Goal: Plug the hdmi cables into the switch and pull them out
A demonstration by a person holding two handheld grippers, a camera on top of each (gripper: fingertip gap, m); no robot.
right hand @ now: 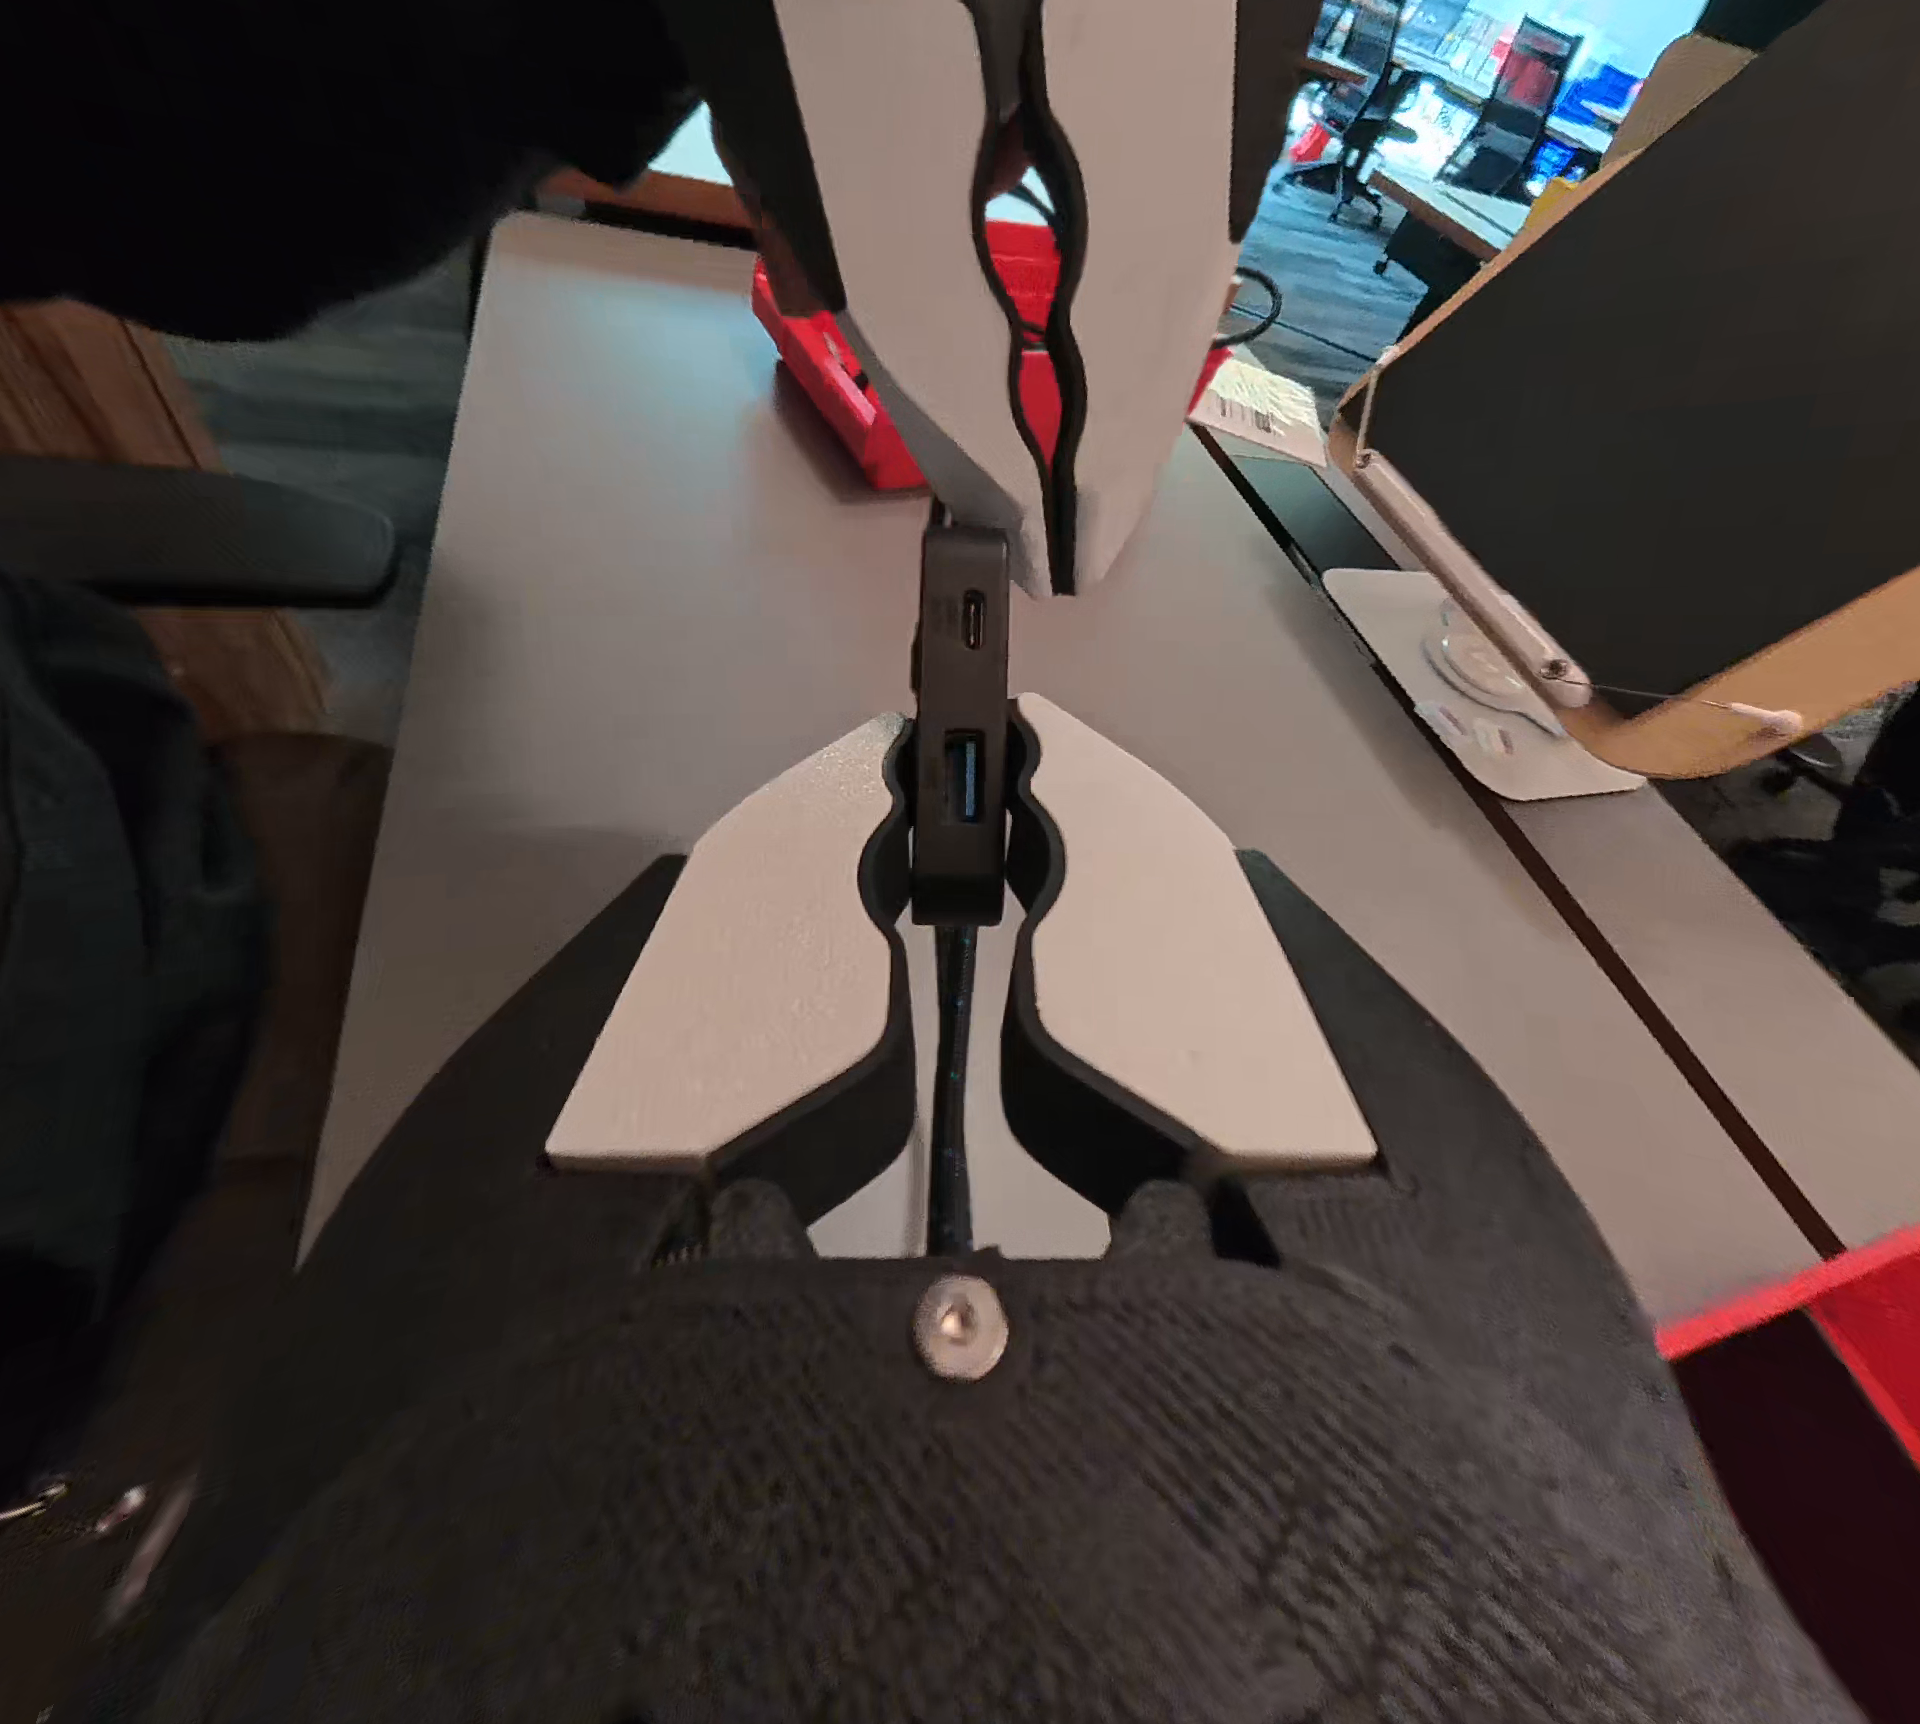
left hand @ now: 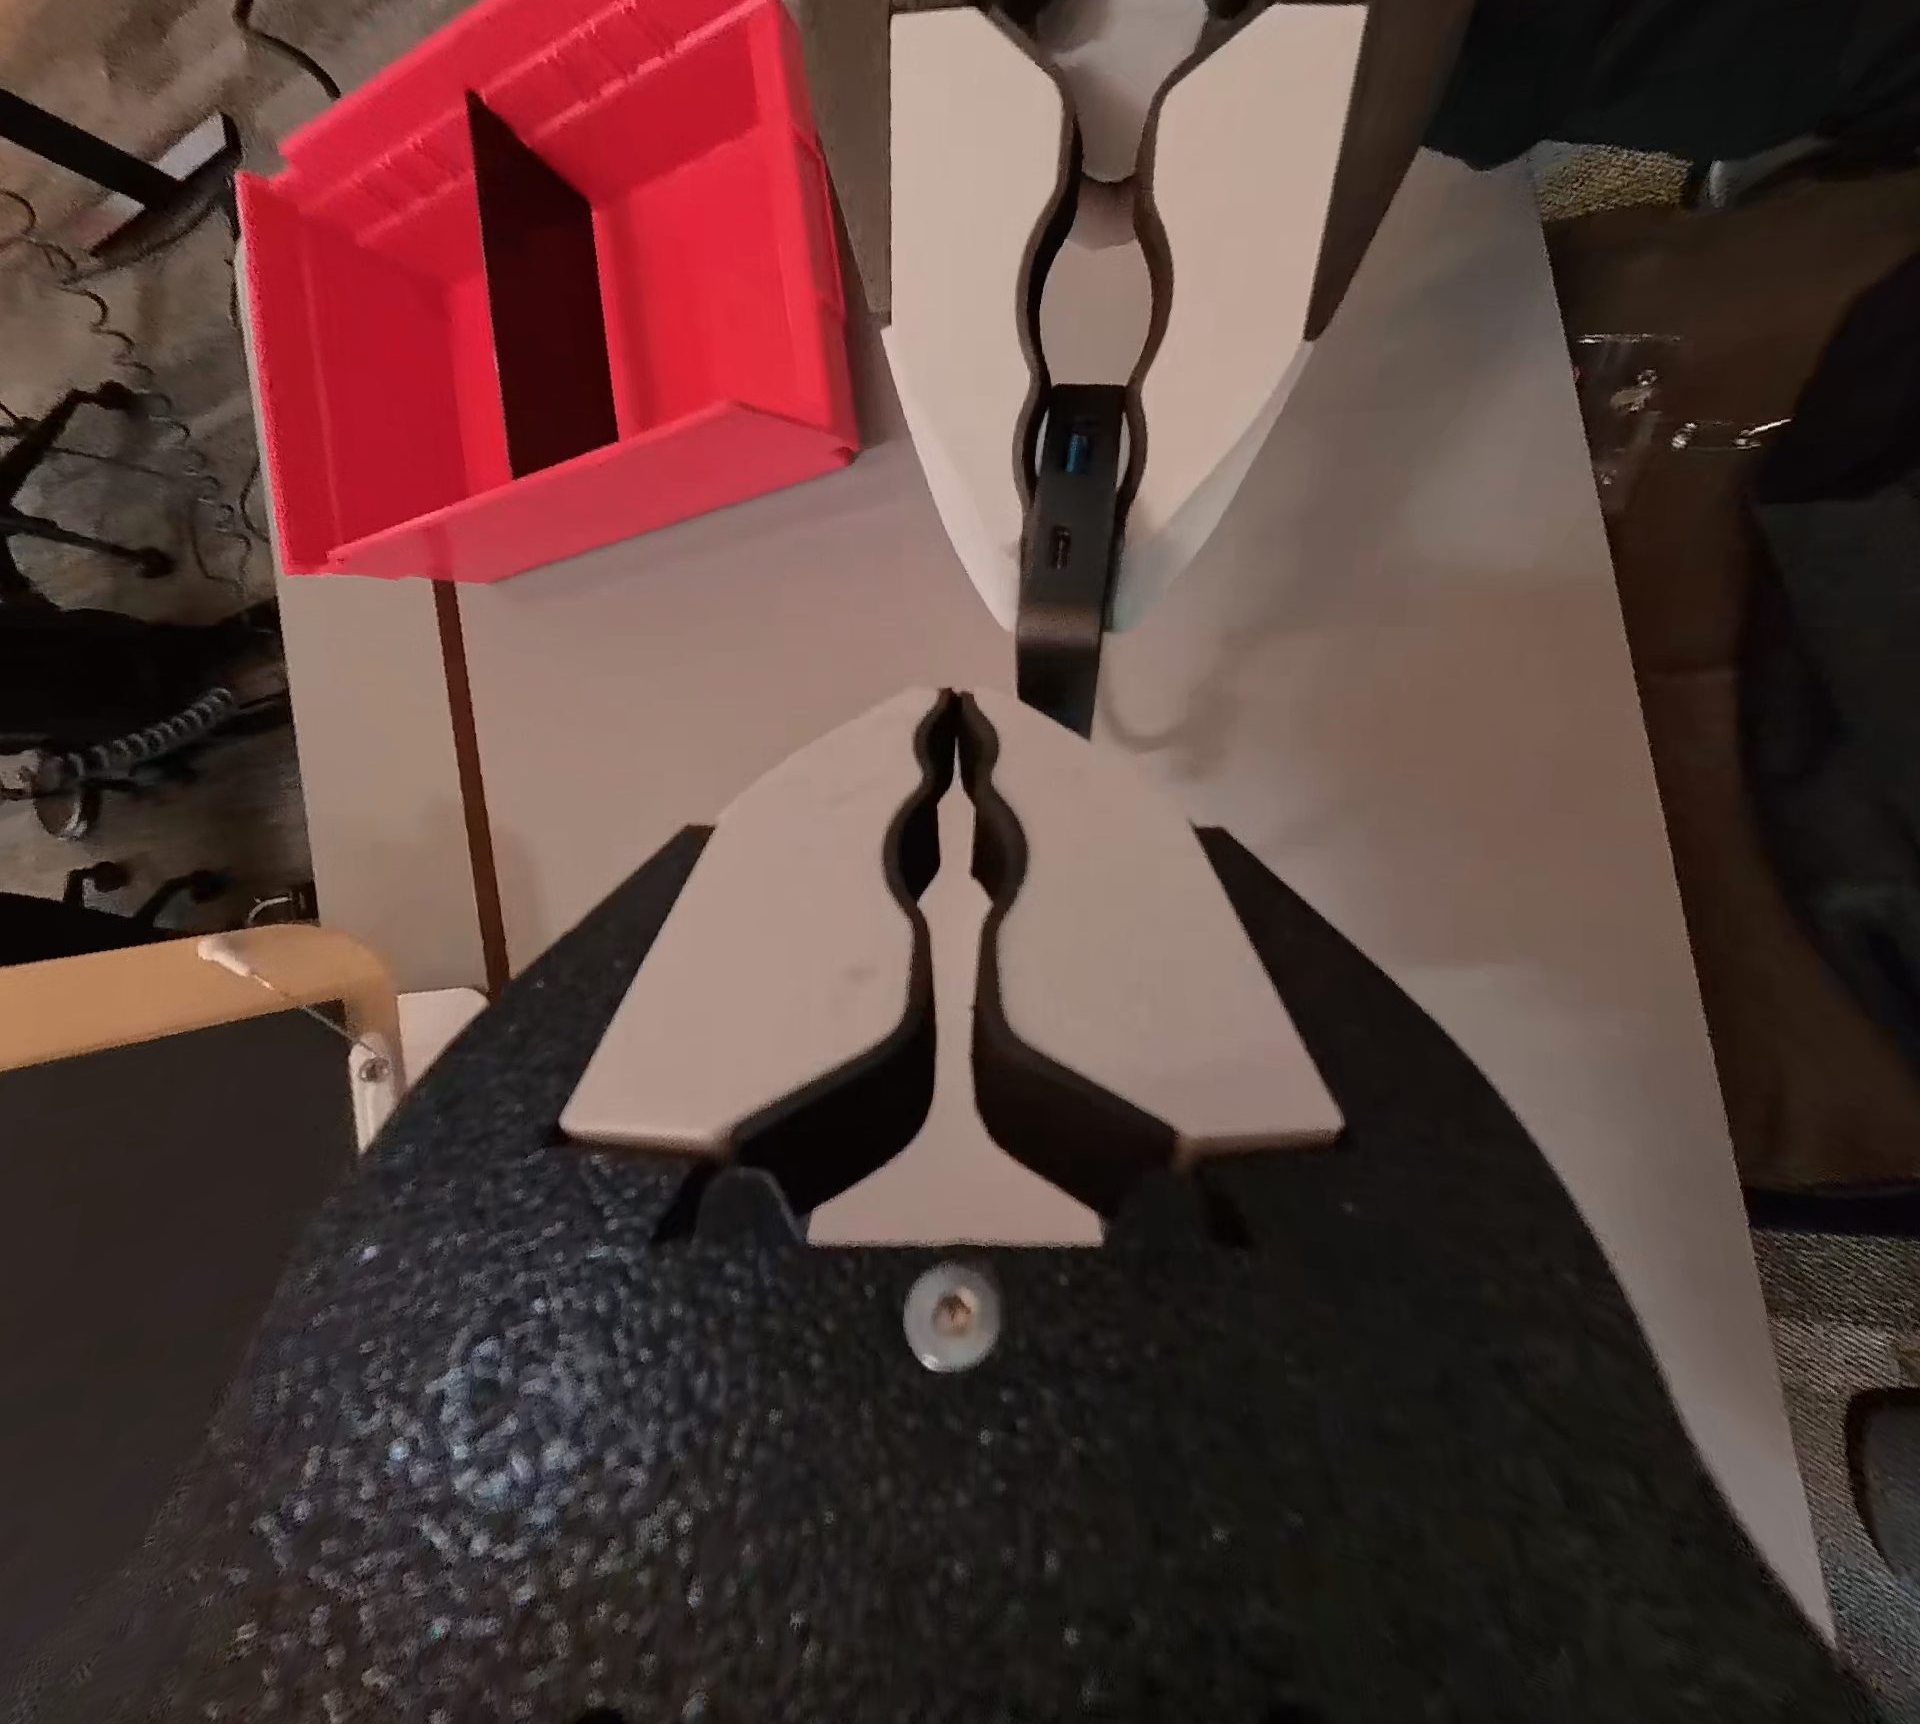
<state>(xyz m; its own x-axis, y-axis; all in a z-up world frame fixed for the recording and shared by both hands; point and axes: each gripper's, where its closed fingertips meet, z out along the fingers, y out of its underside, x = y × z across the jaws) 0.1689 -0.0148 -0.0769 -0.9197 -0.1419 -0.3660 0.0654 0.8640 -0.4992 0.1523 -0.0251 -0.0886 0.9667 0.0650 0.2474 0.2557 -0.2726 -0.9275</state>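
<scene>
The switch is a small black box with ports on its face; its braided black cable runs back between my fingers. My right gripper is shut on the switch and holds it above the white table. In the left wrist view the right gripper comes in from the top with the switch in it. My left gripper is shut with nothing visible between its fingers, its tips just beside the switch's free end. It also shows in the right wrist view. No HDMI plug shows.
A red open-top bin with a dark divider stands on the table left of the grippers. A tan-framed dark panel on a white base stands at the table's right side. A second red bin edge shows at lower right. Office chairs stand beyond.
</scene>
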